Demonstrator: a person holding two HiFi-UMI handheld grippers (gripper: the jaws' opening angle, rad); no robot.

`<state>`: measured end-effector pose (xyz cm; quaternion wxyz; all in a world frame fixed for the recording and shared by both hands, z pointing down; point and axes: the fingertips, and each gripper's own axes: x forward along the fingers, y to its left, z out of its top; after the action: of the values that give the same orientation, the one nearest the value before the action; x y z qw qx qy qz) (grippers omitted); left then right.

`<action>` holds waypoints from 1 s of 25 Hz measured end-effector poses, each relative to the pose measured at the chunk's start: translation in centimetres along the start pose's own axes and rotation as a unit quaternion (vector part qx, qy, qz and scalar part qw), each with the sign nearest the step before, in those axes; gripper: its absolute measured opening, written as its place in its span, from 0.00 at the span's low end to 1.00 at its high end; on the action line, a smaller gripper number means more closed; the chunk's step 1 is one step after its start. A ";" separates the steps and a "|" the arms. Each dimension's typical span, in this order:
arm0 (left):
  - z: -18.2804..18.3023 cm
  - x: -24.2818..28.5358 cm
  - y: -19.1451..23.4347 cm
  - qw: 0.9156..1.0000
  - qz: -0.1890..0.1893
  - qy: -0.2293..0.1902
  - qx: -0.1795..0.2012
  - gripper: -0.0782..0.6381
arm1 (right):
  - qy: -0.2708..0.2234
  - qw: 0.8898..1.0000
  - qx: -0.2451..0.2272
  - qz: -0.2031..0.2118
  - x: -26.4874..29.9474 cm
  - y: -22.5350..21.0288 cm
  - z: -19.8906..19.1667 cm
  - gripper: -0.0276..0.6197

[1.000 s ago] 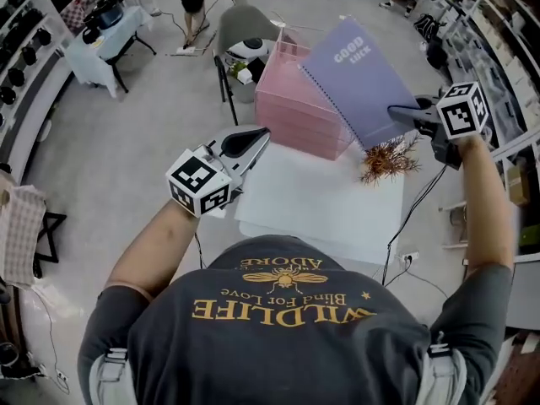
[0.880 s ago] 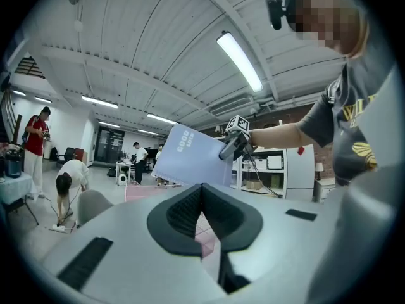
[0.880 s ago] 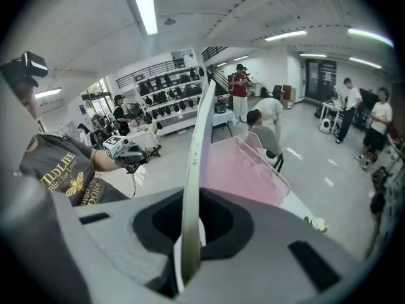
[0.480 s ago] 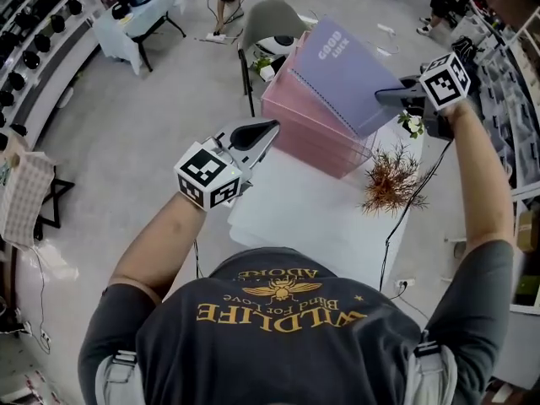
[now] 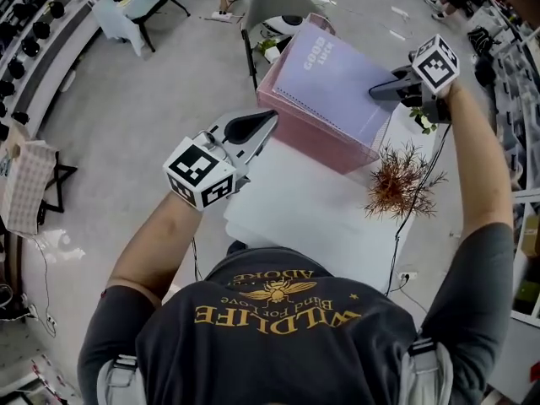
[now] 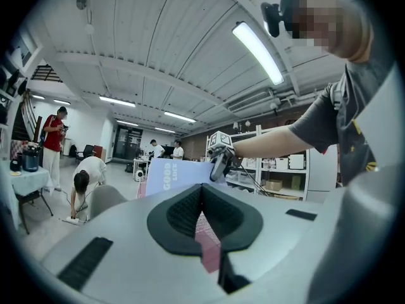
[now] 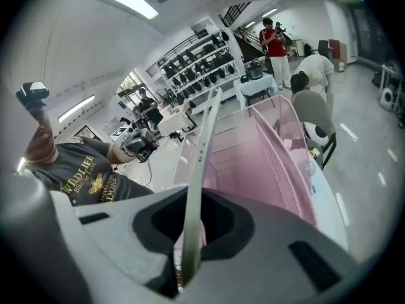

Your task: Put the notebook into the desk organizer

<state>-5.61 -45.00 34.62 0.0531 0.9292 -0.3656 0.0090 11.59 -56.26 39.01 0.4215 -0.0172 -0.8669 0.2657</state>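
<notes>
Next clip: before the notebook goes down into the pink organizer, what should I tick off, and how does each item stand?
1. Right gripper fingers clamped on the notebook: ok.
2. Notebook held over the desk organizer: ok in the head view.
3. Notebook edge lined up with one slot: cannot tell.
4. Left gripper empty and apart from the organizer: ok.
5. Dried plant beside the organizer, not under the notebook: ok.
6. Notebook seated in the organizer: not ok, not yet in.

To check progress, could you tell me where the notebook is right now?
In the head view the notebook sits upper right, clamped at its edge by the right gripper and tilted over the pink desk organizer.
</notes>
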 end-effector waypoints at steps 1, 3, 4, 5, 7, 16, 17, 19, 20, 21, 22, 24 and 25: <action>0.0 0.1 0.2 1.000 0.002 -0.001 -0.002 0.11 | 0.003 1.000 0.002 -0.008 0.1 -0.9 -0.1 0.09; 0.0 0.3 0.3 1.000 0.004 -0.001 -0.005 0.11 | 0.011 0.999 0.005 -0.031 0.5 -2.7 -0.3 0.09; -0.1 0.4 0.3 1.000 0.004 -0.001 -0.006 0.11 | 0.017 0.999 0.005 -0.043 0.9 -3.5 -0.6 0.09; -0.2 0.5 0.3 1.000 0.004 0.000 -0.007 0.11 | 0.025 0.998 0.004 -0.057 1.3 -4.4 -0.9 0.09; -0.7 0.7 0.2 1.000 0.003 0.003 -0.009 0.11 | 0.049 0.995 -0.002 -0.087 2.5 -6.0 -1.8 0.09; -1.7 0.8 0.3 1.000 -0.004 0.015 -0.017 0.11 | 0.096 0.972 -0.046 -0.208 4.3 -8.9 -2.8 0.19; -1.6 0.8 0.3 1.000 -0.004 0.015 -0.018 0.11 | 0.099 0.968 -0.053 -0.225 4.2 -9.0 -2.8 0.19; -1.6 0.7 0.2 1.000 -0.006 0.015 -0.021 0.11 | 0.100 0.958 -0.062 -0.260 3.9 -9.2 -2.6 0.23; -1.6 0.6 0.2 1.000 -0.006 0.014 -0.022 0.11 | 0.096 0.954 -0.065 -0.278 3.7 -9.5 -2.6 0.26; -1.6 0.6 0.1 1.000 -0.007 0.014 -0.022 0.11 | 0.092 0.948 -0.066 -0.296 3.4 -9.9 -2.5 0.31; -1.5 0.5 0.0 1.000 -0.008 0.014 -0.022 0.11 | 0.087 0.943 -0.068 -0.315 3.1 -10.3 -2.5 0.37; -1.5 0.4 -0.2 1.000 -0.011 0.015 -0.020 0.11 | 0.080 0.929 -0.079 -0.353 2.6 -10.8 -2.3 0.45; -1.5 0.4 -0.3 1.000 -0.012 0.015 -0.019 0.11 | 0.080 0.920 -0.090 -0.373 2.3 -10.9 -2.2 0.48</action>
<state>-5.10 -44.86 36.07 0.0767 0.9320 -0.3540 0.0153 13.79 -64.03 46.94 0.5543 0.2484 -0.7943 0.0075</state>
